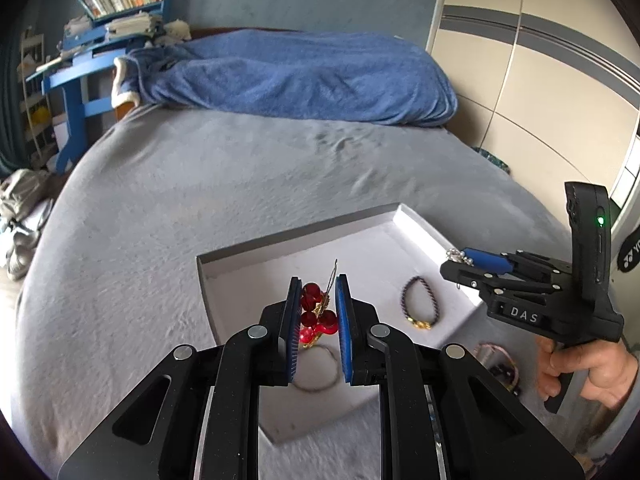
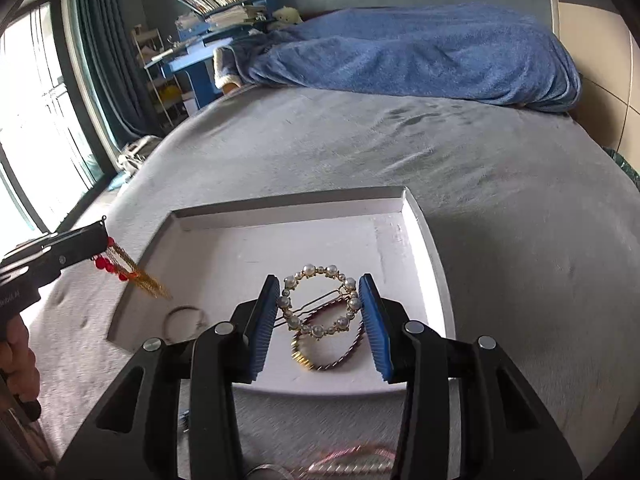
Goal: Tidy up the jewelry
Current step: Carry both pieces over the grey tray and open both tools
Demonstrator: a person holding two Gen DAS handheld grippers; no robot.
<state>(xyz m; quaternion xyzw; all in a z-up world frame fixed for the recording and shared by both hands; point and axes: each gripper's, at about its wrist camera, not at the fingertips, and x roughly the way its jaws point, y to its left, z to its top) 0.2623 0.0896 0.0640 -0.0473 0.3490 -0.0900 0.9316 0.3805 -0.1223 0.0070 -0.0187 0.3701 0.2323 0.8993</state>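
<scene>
The left gripper (image 1: 318, 308) has its jaws narrowed on a red bead earring (image 1: 316, 316), whose gold tassel (image 2: 140, 274) hangs over the left wall of the white tray (image 2: 280, 202). The right gripper (image 2: 320, 304) has its jaws set wider, clamped on a round pearl hair clip (image 2: 318, 300) held above the tray floor. Below the clip, inside the tray, lies a dark twisted bracelet (image 1: 418, 304) with a gold clasp; a thin ring bangle (image 2: 184, 320) lies near the tray's left front corner. The tray sits on a grey bed (image 1: 200, 184), with a blue blanket (image 1: 300, 76) heaped at the far end. A hand (image 1: 588, 372) grips the right gripper's handle.
</scene>
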